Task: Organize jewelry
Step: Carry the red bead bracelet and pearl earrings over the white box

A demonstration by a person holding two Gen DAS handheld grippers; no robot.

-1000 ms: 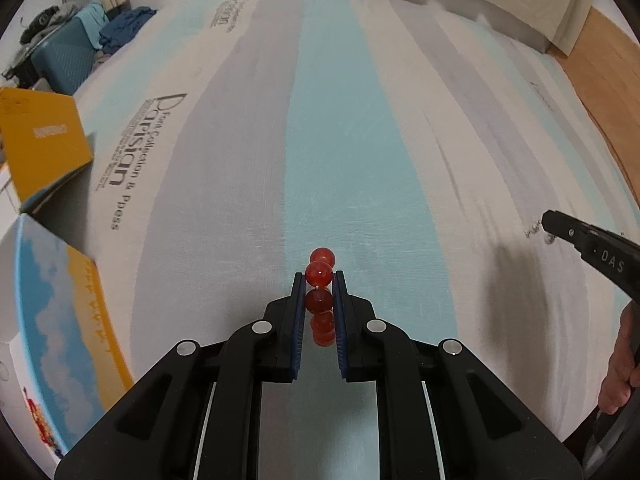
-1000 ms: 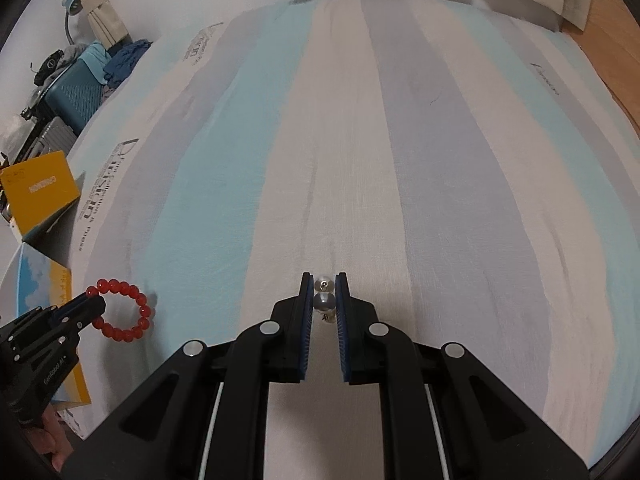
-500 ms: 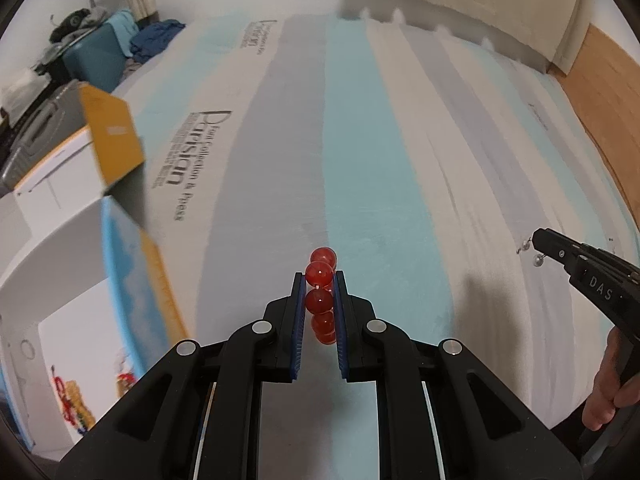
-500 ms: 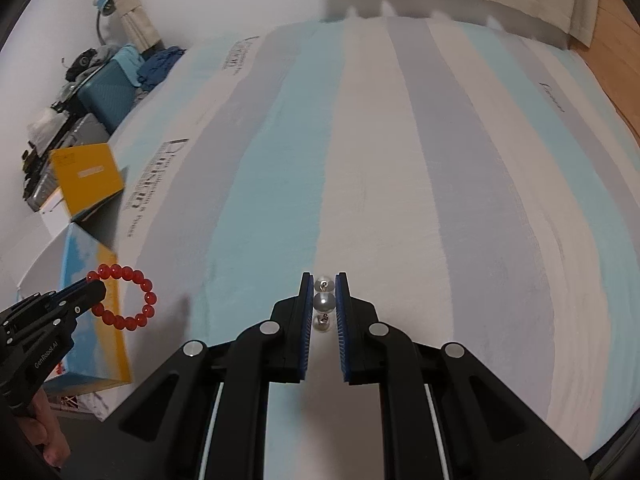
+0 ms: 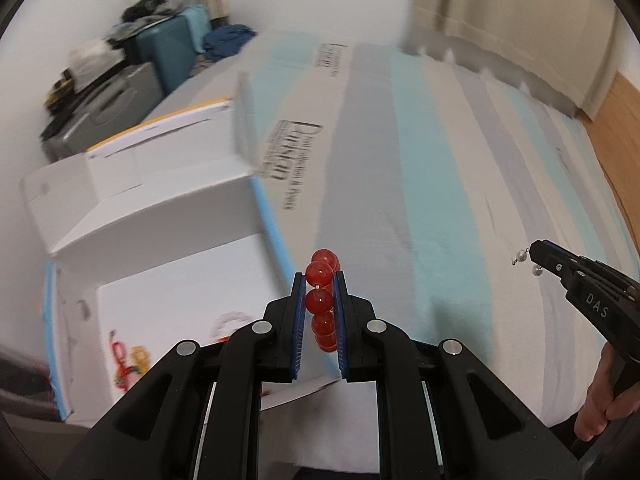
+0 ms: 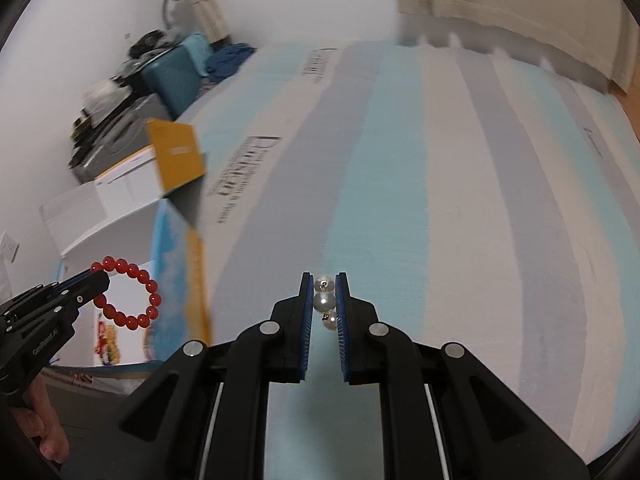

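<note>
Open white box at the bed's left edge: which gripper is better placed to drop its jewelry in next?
Left. The left gripper, holding the red bead bracelet, hangs at the box; the right gripper holds its pearl earrings over the bedsheet.

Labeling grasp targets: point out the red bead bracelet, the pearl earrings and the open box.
red bead bracelet (image 6: 127,293), right wrist view, open middle of the hanging loop's bead ring, lower right beads.
pearl earrings (image 6: 323,301), right wrist view, the large middle pearl.
open box (image 5: 168,280), left wrist view, white inner floor.
</note>
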